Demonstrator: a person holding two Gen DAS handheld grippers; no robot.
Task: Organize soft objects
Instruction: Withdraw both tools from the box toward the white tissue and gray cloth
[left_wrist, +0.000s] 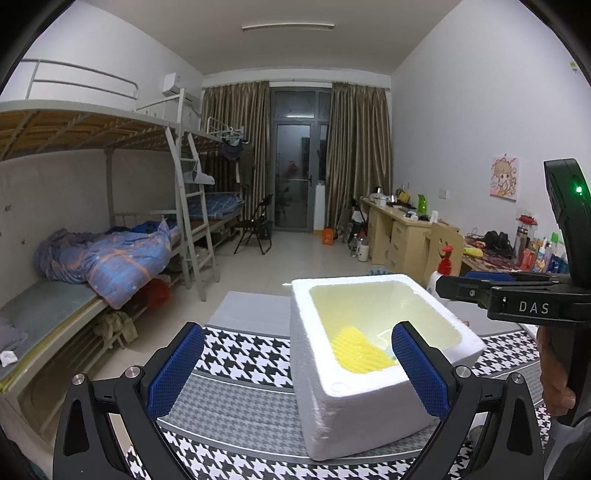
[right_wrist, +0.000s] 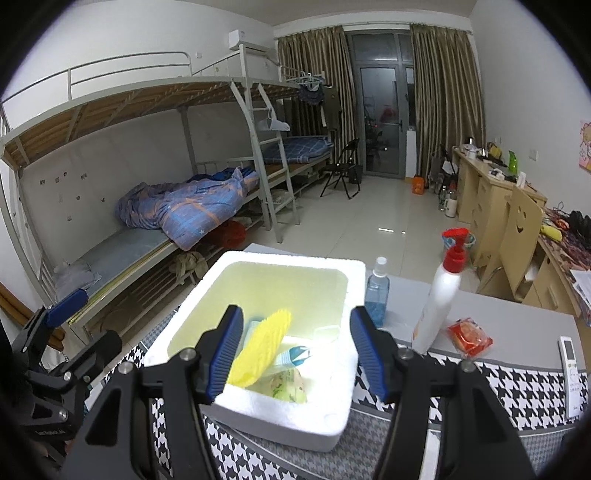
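A: We have the right gripper (right_wrist: 295, 349) over the near rim of the foam box (right_wrist: 334, 271), jaws spread and nothing between the pads. The log of our eyes: released, no contact with anything.

B: Agreed. Just ahead of it, inside the box, lies the yellow foam net (right_wrist: 260, 349), tilted against the left inner wall. Under and beside it we see a face mask (right_wrist: 295, 354) and a patterned packet (right_wrist: 291, 384), partly hidden by the near wall.

A: Our left gripper (left_wrist: 295, 373) also stands wide apart. Its right finger (left_wrist: 419, 373) sits in front of the box's near corner, but we cannot tell whether it touches. Nothing is pinched.

B: Right of the right gripper, outside the box: a blue spray bottle (right_wrist: 377, 291) just beside the box's right wall, then a white pump bottle (right_wrist: 441, 295) with a red top, then a red packet (right_wrist: 470, 338) lying flat. Farther right, a remote control (right_wrist: 570, 373) at the table's edge.

A: The table (right_wrist: 517, 398) carries a houndstooth cloth under both grippers. From the left camera we see a hand (left_wrist: 554, 373) wrapped around the right gripper's handle.
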